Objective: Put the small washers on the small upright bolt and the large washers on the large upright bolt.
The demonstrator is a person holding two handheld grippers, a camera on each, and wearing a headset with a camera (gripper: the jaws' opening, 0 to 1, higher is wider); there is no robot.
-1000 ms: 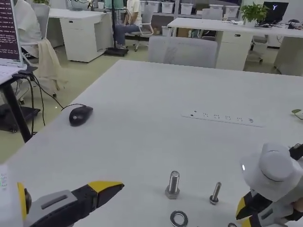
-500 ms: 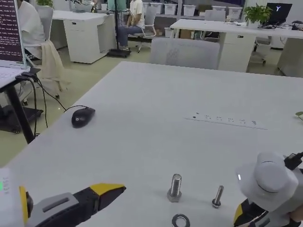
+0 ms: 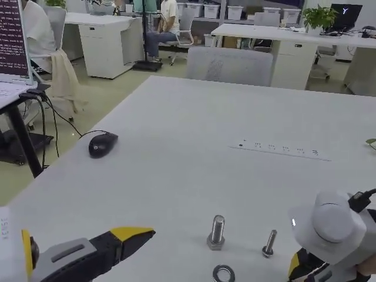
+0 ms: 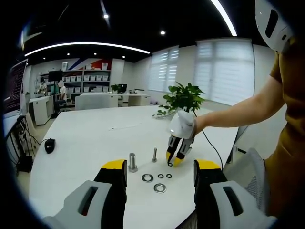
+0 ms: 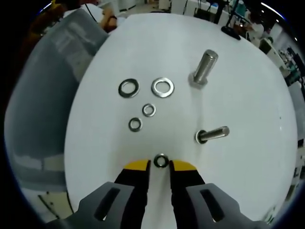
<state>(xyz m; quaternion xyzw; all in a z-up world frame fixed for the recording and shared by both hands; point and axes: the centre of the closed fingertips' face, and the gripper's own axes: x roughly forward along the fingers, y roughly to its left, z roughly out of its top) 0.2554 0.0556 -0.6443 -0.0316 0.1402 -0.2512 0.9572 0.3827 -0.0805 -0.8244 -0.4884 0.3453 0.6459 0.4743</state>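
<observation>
The right hand-held gripper (image 5: 160, 166) is reaching down to the table (image 5: 248, 157), its jaws narrowly parted and flanking one small washer (image 5: 161, 161), which is lying flat near the small bolt (image 5: 213, 134). Two more small washers (image 5: 148, 109) and two large washers (image 5: 162, 87) are lying just ahead, beside the large bolt (image 5: 204, 69). The left hand-held gripper (image 4: 160, 167) is hanging at the table's edge with its jaws spread wide. A mouse (image 3: 103, 144) and a power strip (image 3: 279, 148) are sitting well apart, farther back.
</observation>
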